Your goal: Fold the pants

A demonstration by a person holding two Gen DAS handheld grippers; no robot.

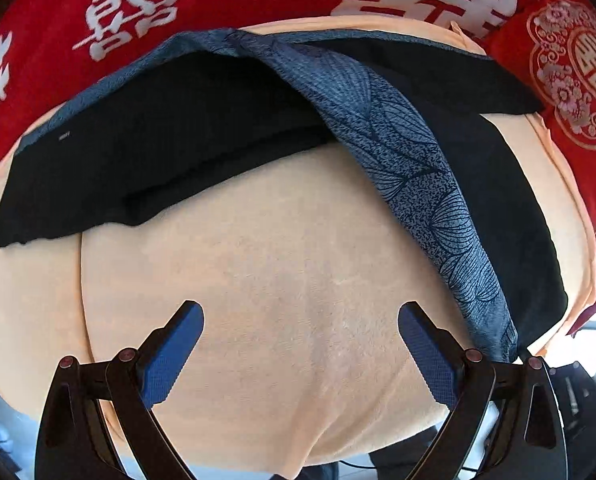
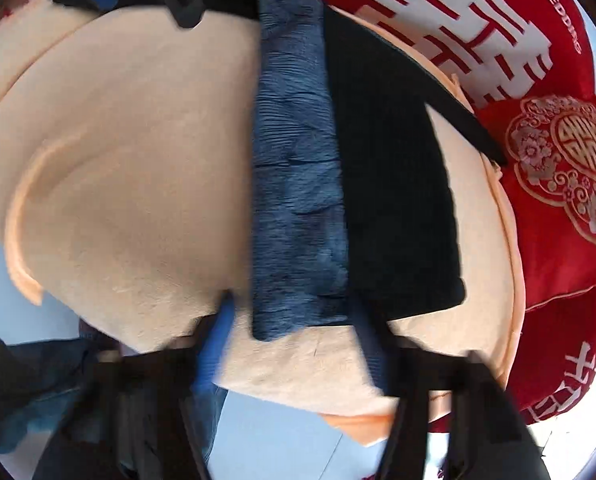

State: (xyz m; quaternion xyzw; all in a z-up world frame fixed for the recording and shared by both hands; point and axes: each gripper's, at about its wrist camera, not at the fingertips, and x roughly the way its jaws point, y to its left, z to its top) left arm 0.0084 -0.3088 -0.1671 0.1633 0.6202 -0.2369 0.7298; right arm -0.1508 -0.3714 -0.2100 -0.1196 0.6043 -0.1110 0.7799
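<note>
- Over the peach blanket (image 1: 290, 264) my left gripper (image 1: 301, 344) hangs with its two blue pads spread wide, nothing between them
- One pair of pants (image 1: 393, 148), blue leaf print outside and black inside, lies on the blanket ahead, spread in two legs
- My right gripper (image 2: 298, 336) is blurred; its two fingers stand apart either side of a pant-leg hem, grip unclear
- Two red cushions (image 1: 569, 80) sit behind
</note>
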